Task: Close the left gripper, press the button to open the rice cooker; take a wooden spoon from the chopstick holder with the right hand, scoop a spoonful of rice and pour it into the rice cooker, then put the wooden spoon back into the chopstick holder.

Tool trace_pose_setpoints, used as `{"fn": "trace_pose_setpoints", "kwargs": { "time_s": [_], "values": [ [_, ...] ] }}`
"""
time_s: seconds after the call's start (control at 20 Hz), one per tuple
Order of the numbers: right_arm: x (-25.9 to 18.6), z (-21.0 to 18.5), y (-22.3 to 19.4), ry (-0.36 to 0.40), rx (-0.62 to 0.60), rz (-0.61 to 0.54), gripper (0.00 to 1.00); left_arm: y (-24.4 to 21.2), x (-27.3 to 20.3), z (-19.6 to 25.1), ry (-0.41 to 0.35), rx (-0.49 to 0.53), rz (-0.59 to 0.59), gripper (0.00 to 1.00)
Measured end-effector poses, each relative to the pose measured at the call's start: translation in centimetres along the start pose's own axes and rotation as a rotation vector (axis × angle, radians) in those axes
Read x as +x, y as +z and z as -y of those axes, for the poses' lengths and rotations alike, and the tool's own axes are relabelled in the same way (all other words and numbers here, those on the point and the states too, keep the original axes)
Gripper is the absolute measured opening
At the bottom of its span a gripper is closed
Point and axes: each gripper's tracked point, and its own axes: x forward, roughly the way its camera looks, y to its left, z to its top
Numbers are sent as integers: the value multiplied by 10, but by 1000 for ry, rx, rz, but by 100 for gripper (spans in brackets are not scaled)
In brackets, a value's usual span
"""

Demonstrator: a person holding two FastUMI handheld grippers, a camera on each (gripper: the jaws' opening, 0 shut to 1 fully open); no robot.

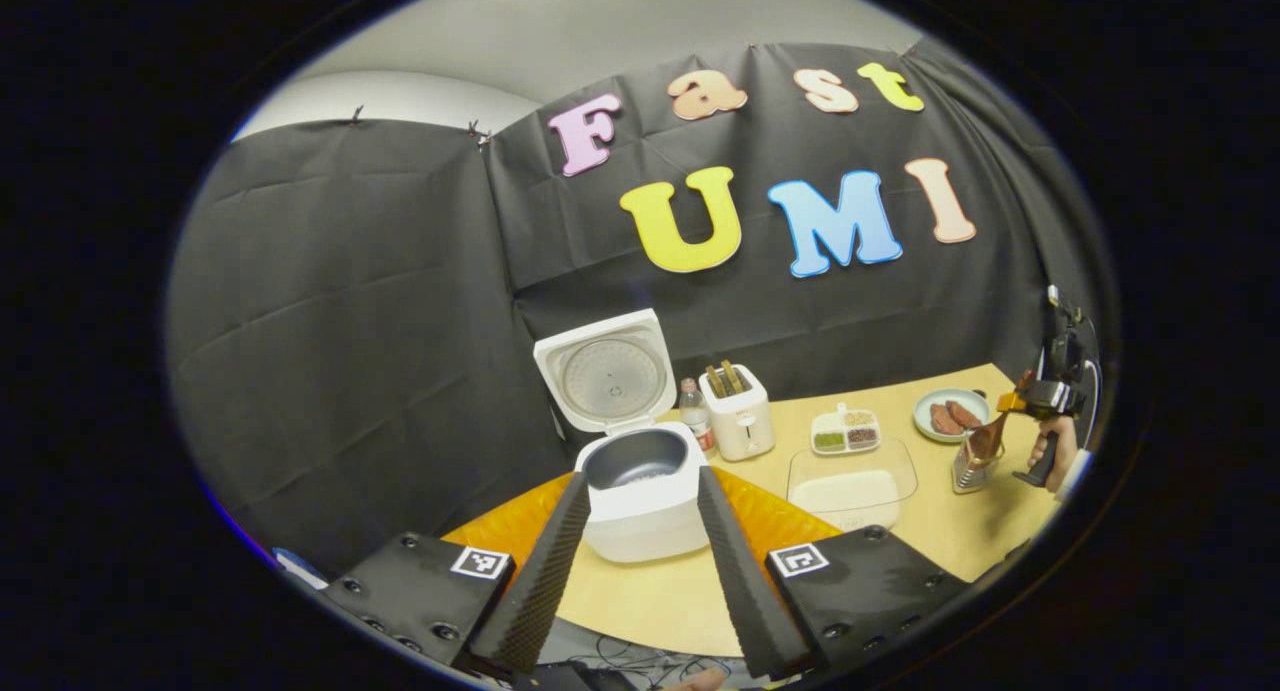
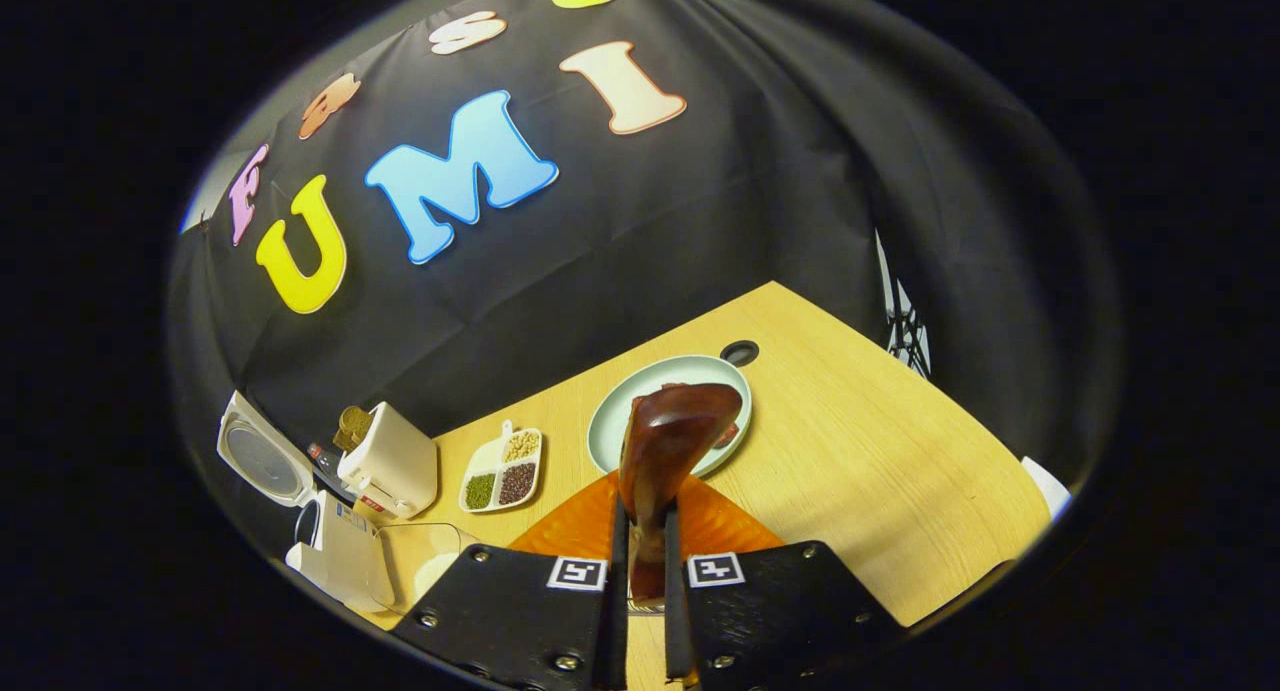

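Right gripper (image 2: 640, 531) clamped on the wooden spoon (image 2: 672, 441), bowl upright between both fingers, above the chopstick holder (image 1: 972, 463) near the table's right end. Left gripper (image 1: 640, 561) spread wide and empty, framing the rice cooker (image 1: 640, 491), lid (image 1: 603, 371) raised, inner pot bare. Beside the cooker: a bottle (image 1: 694, 413), a toaster (image 1: 738, 411), a clear tray of rice (image 1: 850, 486), a divided dish of beans (image 1: 846, 429) and a plate (image 1: 950, 414) on the wooden table (image 1: 950, 531).
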Motion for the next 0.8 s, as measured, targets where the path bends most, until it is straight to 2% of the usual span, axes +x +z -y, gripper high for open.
{"fn": "trace_pose_setpoints", "kwargs": {
  "time_s": [0.15,0.4,0.6,0.8],
  "values": [
    [-29,-16,19,0,-27,45,15,-5,-3,-13,-29,-29,10,79],
    [-104,-58,50,-10,-75,140,15,8,-10,-45,-105,-76,98,80],
    [-161,-106,54,-10,-146,197,15,16,-11,-80,-174,-137,163,79],
    [-183,-171,35,54,-189,191,15,19,-6,-124,-186,-176,208,78]
  ]
}}
